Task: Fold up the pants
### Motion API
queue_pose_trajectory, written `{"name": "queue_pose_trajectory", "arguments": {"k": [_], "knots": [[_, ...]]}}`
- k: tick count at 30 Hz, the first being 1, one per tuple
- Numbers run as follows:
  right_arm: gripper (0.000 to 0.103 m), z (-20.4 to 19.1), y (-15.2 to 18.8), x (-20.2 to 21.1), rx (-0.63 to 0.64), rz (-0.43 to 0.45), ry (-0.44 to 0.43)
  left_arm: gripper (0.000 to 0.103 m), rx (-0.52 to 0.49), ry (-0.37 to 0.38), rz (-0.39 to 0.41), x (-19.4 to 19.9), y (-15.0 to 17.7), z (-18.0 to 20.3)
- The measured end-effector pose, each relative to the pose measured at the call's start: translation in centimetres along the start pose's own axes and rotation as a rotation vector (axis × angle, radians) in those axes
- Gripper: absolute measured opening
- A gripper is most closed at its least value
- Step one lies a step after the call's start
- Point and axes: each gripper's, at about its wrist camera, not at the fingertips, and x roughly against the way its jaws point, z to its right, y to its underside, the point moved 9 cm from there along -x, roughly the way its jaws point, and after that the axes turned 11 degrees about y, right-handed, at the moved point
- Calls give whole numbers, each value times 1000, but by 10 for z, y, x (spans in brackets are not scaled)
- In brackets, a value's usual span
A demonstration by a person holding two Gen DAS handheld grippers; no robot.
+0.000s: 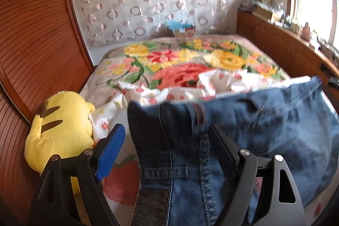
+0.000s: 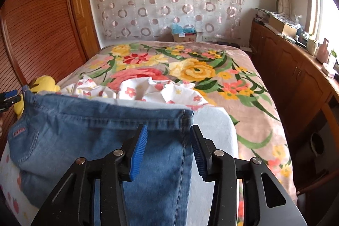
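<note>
Blue denim pants [image 1: 264, 120] lie on the near part of the bed; they also show in the right wrist view [image 2: 84, 130]. My left gripper [image 1: 169, 137] is open, its jaws wide apart around the raised waistband end, whose cloth drapes over the right finger. The blue pad of the left finger [image 1: 111, 152] is bare. My right gripper [image 2: 168, 141] is open, its blue pads [image 2: 139, 152] on either side of the pants' edge and seam, not pinching it. The left gripper shows at the far left edge [image 2: 8, 99].
A floral blanket [image 2: 201, 71] covers the bed, with a crumpled white flowered sheet [image 2: 148, 90] beyond the pants. A yellow plush toy [image 1: 61, 126] lies at the left by the wooden slatted doors [image 1: 31, 35]. A wooden cabinet [image 2: 296, 77] runs along the right.
</note>
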Motion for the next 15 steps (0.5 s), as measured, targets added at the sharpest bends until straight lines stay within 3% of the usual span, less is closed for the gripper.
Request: {"name": "queue_pose_trajectory", "arguments": {"k": [15], "knots": [[45, 7, 16, 15, -30, -27, -38, 82, 17, -111, -72, -51, -8, -40]]}}
